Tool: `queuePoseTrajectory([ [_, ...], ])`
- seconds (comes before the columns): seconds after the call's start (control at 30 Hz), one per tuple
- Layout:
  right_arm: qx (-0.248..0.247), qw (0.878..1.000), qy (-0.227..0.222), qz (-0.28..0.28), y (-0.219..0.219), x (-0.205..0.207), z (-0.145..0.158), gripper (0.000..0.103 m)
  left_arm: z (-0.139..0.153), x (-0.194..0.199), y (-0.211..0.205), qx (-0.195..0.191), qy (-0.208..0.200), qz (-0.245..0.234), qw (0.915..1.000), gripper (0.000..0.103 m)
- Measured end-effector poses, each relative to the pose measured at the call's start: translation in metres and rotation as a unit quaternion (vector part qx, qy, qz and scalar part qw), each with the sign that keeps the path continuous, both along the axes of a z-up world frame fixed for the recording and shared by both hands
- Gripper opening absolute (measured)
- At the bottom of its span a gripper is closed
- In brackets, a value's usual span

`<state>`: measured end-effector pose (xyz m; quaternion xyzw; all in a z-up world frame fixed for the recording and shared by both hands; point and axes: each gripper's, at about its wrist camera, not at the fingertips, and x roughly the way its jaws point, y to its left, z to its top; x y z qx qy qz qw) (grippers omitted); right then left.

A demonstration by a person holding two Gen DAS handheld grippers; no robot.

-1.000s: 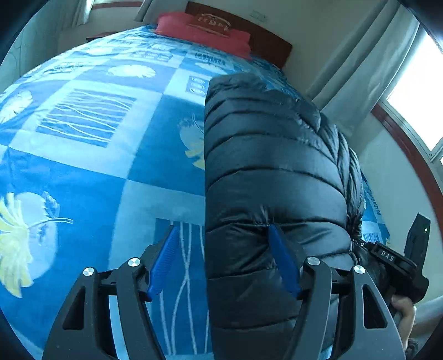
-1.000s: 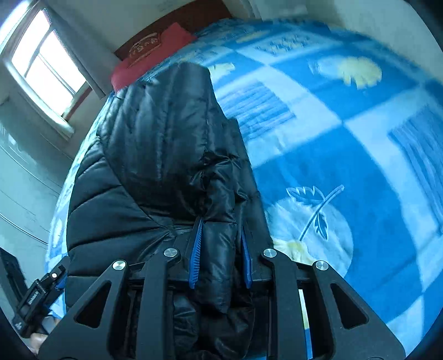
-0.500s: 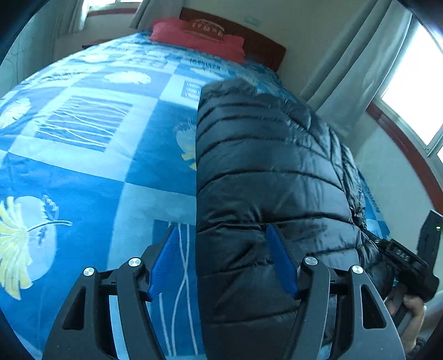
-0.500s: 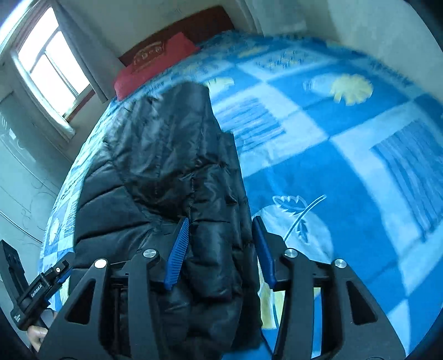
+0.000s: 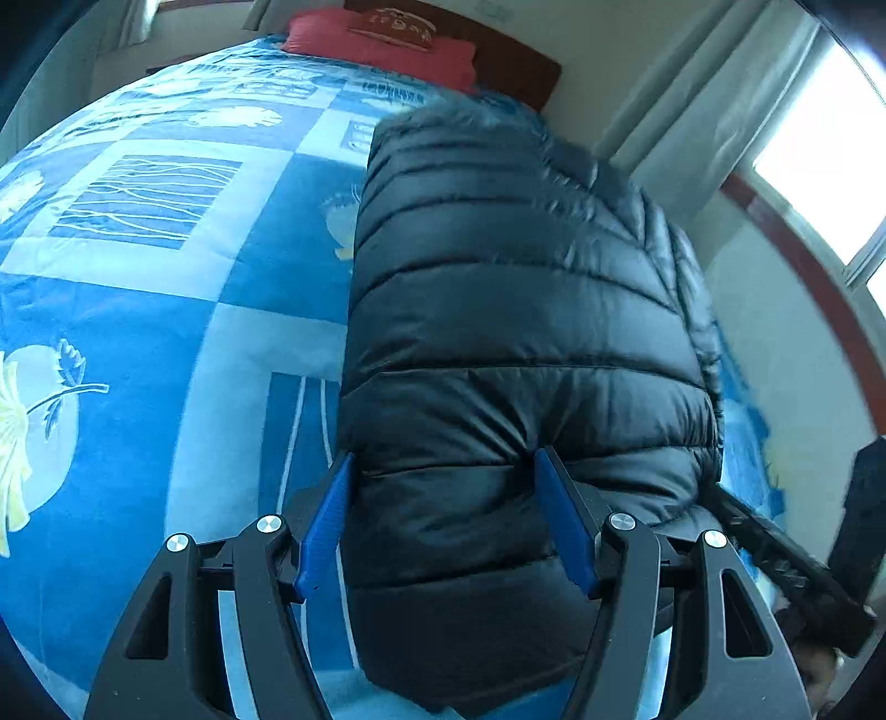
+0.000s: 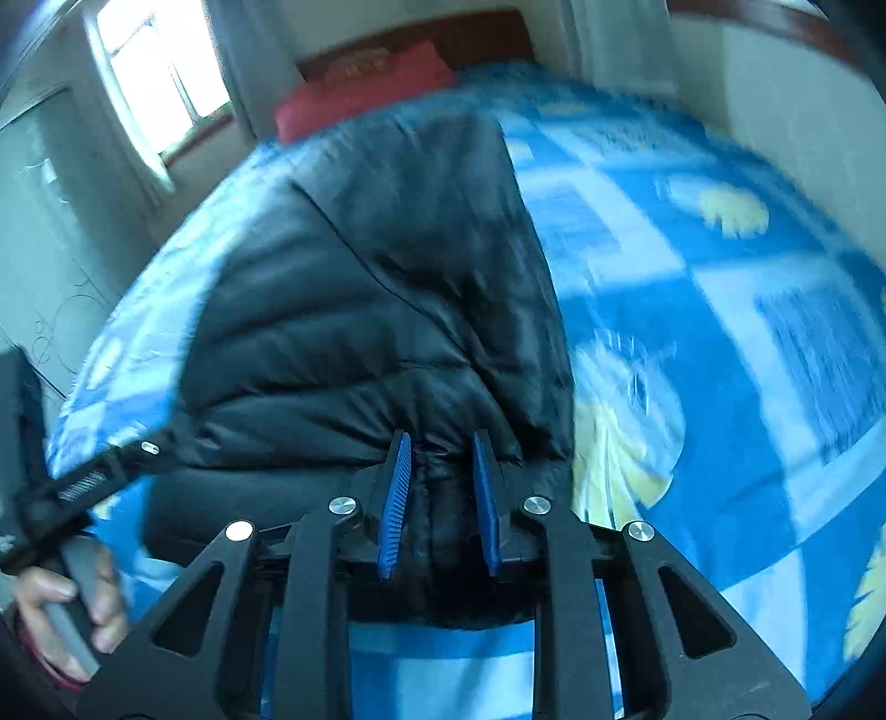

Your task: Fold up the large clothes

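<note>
A black quilted puffer jacket [image 5: 498,310] lies lengthwise on a bed with a blue patterned blanket [image 5: 166,277]. My left gripper [image 5: 443,471] is open, its blue pads straddling the jacket's near hem without pinching it. In the right wrist view, which is blurred, the jacket [image 6: 376,288] fills the middle. My right gripper [image 6: 440,451] is shut on a bunched fold of the jacket's near edge.
A red pillow [image 5: 387,44] and a dark wooden headboard [image 5: 515,61] are at the far end of the bed. Curtains and a bright window [image 5: 819,166] are on the right. The other gripper and the hand holding it [image 6: 61,576] show at the left.
My right gripper opened half a second ago and has closed again on the jacket's near edge while moving. My left gripper has stayed open and moved closer over the hem.
</note>
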<state>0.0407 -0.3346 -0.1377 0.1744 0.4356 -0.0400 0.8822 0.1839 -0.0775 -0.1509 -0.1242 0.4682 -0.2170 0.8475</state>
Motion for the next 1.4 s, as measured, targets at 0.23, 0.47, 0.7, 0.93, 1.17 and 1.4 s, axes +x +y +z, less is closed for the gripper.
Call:
queuePoseTrajectory([
  [0.23, 0.015, 1.000, 0.003, -0.011, -0.002, 0.001, -0.008, 0.021, -0.006, 0.003, -0.003, 0.007, 0.000, -0.005, 1.0000, 0.065],
  [0.47, -0.003, 0.999, -0.043, -0.015, 0.004, -0.005, 0.048, 0.023, 0.038, -0.009, 0.013, -0.008, -0.043, 0.021, 0.9988, 0.064],
  [0.7, -0.003, 0.999, -0.051, -0.011, -0.007, 0.045, 0.051, 0.024, 0.045, 0.018, -0.015, 0.021, -0.050, -0.018, 0.9983, 0.064],
  [0.93, 0.019, 1.000, -0.015, -0.005, -0.011, 0.060, 0.017, 0.024, 0.028, 0.023, -0.028, 0.060, -0.058, -0.039, 0.9957, 0.065],
  [1.17, -0.014, 0.997, -0.072, -0.007, -0.017, 0.086, 0.083, 0.027, 0.074, 0.061, -0.015, -0.001, -0.080, -0.005, 0.9968, 0.065],
  [1.4, -0.046, 0.998, -0.043, 0.018, -0.024, 0.144, 0.054, 0.026, 0.055, 0.111, -0.040, 0.023, -0.043, -0.012, 0.9987, 0.065],
])
